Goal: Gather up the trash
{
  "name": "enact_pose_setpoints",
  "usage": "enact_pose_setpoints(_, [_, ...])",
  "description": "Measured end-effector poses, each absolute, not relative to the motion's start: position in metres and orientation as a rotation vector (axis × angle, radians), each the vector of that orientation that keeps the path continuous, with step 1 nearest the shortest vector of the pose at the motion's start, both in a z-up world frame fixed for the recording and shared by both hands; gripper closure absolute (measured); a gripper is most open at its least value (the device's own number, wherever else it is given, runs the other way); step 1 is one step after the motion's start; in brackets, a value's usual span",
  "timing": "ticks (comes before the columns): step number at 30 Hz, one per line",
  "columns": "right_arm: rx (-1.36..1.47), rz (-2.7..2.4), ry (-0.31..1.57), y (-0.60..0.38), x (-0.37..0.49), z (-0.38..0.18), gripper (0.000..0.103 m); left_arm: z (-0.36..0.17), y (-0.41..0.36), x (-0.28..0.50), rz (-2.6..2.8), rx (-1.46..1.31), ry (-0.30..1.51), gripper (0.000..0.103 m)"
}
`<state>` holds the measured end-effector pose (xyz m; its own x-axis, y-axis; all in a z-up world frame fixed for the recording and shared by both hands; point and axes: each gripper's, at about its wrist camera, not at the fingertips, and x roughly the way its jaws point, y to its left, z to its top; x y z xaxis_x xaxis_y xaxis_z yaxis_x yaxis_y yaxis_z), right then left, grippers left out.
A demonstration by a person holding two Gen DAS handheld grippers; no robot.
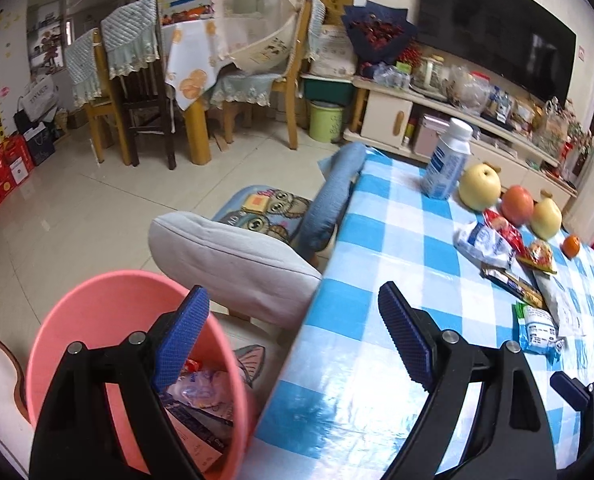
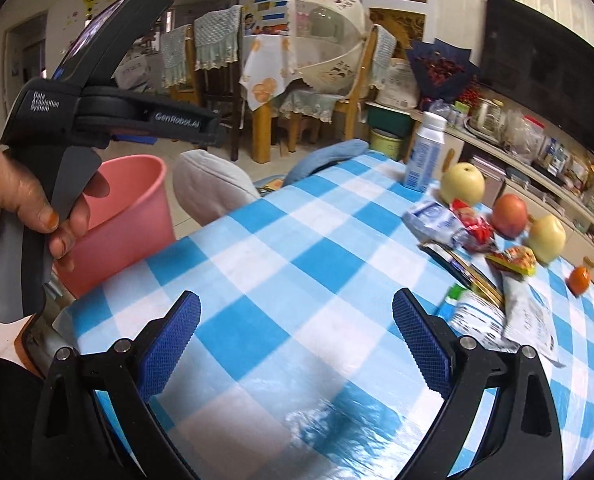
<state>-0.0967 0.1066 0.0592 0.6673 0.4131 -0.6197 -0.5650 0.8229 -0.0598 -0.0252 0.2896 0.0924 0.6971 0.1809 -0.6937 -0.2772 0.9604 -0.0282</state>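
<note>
A pink bin stands on the floor beside the blue checked table and holds several wrappers. My left gripper is open and empty, with one finger over the bin and the other over the table's edge. My right gripper is open and empty above the table's near part. Wrappers lie on the table to the right: a white-blue packet, a red wrapper, a dark bar wrapper, a yellow-red wrapper, a white pouch and a green-white packet.
A white-blue bottle, two yellow pears, a red apple and a small orange stand on the table behind the wrappers. Cushioned stools stand beside the bin. The left hand with its gripper body shows at left.
</note>
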Motion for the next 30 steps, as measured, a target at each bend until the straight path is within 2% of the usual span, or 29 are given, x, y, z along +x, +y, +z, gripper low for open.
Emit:
enact_pose_setpoints(15, [-0.181,0.484,0.632,0.049,-0.090,0.062,0.007,0.077,0.237,-0.007,0.214,0.041,0.797,0.016])
enact_pose_setpoints(30, [0.010,0.294,0.625,-0.061,-0.063,0.077,0.007,0.072,0.193,0.008,0.115,-0.006,0.790,0.016])
